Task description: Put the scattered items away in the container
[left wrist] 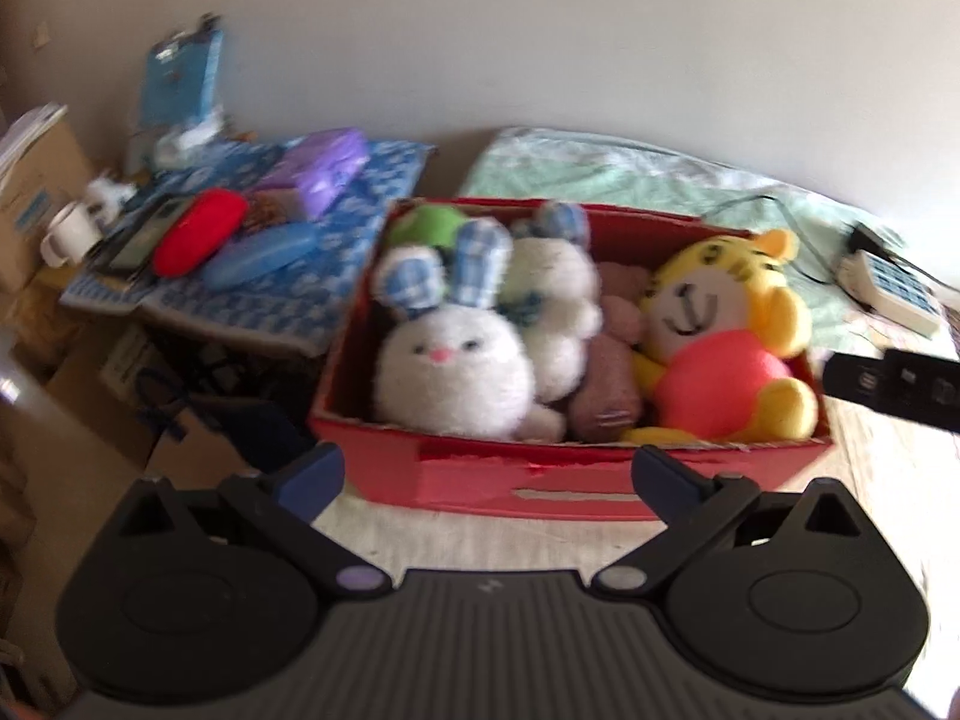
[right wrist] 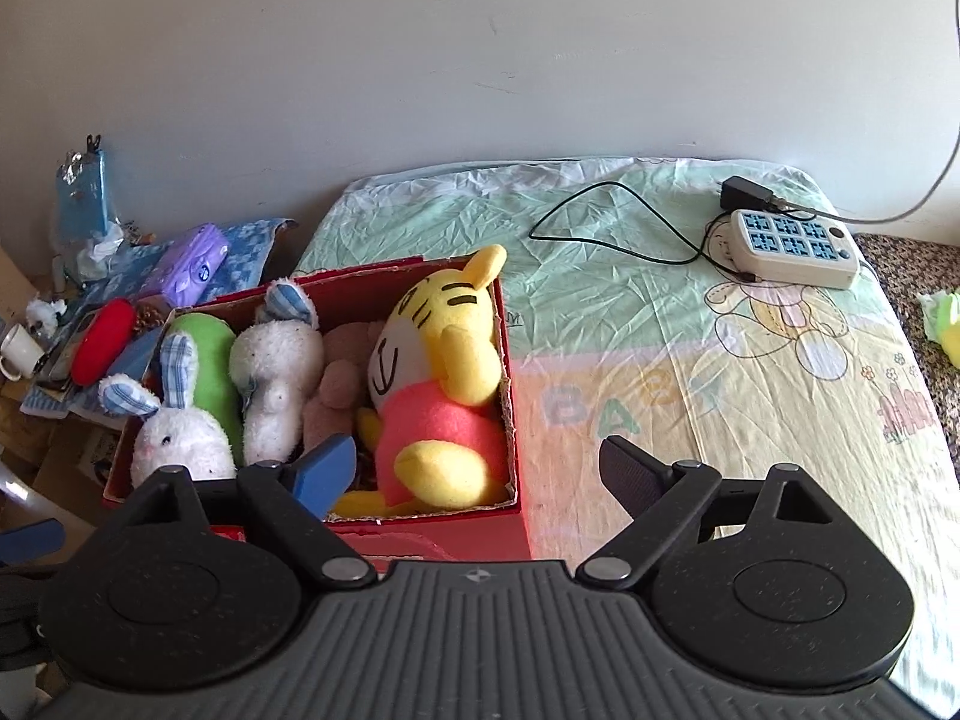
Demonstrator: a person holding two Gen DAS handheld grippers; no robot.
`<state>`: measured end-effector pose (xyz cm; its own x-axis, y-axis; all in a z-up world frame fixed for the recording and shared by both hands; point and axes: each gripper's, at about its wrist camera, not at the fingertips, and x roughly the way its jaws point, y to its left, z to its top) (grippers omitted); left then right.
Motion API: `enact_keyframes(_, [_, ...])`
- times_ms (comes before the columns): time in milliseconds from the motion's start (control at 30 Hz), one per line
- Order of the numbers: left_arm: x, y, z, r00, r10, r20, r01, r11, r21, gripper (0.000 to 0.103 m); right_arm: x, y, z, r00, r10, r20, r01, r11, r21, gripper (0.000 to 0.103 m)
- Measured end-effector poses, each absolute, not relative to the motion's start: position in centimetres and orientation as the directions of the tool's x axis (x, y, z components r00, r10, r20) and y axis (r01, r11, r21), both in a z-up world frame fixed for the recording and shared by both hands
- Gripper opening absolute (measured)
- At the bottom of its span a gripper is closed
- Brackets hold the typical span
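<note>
on bed | red box point(right wrist: 456, 531) | packed with plush toys point(right wrist: 432, 384)

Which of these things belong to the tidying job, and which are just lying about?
Job: red cardboard box; yellow tiger plush; white rabbit plush; green plush.
Lying about: white power strip; purple tissue pack; white mug.

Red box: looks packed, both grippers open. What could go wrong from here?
1. The tiger rises above the rim of the red box, so a nudge could tip it out.
2. The right gripper hangs over the near right corner; lowering could catch the wall.
3. The cable and power strip lie nearby and could snag.
</note>
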<state>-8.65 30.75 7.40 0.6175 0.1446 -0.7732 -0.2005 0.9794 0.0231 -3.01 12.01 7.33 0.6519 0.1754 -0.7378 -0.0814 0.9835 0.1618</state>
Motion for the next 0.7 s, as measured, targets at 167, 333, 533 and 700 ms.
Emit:
enact_keyframes(167, [-8.0,28.6,6.8,0.646,0.054,-0.761,-0.089,0.996,-0.004,0.101,-4.2,9.7,7.1,0.688,0.084,-0.721,0.043,0.987,0.156,0.09])
enact_keyframes(333, [-7.1,25.0,6.5,0.618,-0.1,-0.78,0.074,0.995,-0.068,0.101,-5.5,5.7,6.3,0.666,-0.033,-0.745,0.188,0.974,0.126,0.09])
enact_keyframes(533, [-6.8,22.4,6.4,0.632,-0.088,-0.77,0.09,0.995,-0.04,0.101,-7.2,3.3,6.1,0.657,-0.091,-0.749,0.242,0.966,0.095,0.09])
enact_keyframes(700, [-6.7,21.1,6.4,0.621,-0.051,-0.783,0.06,0.998,-0.018,0.101,-7.7,2.7,5.5,0.634,-0.055,-0.771,0.207,0.973,0.101,0.09])
